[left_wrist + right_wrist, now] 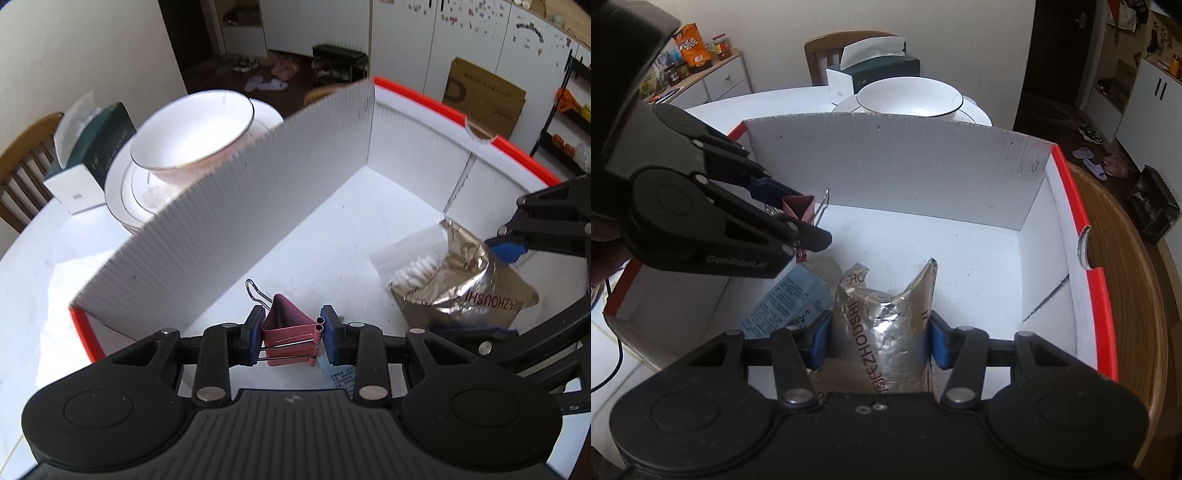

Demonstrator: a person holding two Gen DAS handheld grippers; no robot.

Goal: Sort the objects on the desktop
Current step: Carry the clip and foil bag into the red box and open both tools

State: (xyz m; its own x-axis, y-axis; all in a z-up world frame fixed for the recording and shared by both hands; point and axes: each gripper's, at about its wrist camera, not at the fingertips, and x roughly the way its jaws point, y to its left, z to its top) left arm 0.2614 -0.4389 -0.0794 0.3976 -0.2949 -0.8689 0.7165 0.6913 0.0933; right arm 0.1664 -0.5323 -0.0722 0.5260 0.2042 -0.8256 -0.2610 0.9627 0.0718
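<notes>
A pink binder clip (pixel 291 332), triangular in section with wire handles, one folded back, is pinched between the blue pads of the left gripper (pixel 293 334) above the floor of the open cardboard box (pixel 229 206). The box has white corrugated inner walls and a red outer rim, and it stands on the white tabletop (pixel 33 295). Inside the box, toward its red-rimmed side, the right gripper (pixel 881 339) clasps a crumpled silver foil pouch (pixel 886 332) printed with dark lettering; its pads press both sides of the pouch. A pale blue printed packet (pixel 786 302) lies on the box floor beside the pouch. Behind the box, a white bowl (pixel 908 98) sits on stacked plates (pixel 122 195), next to a tissue box (pixel 871 64).
</notes>
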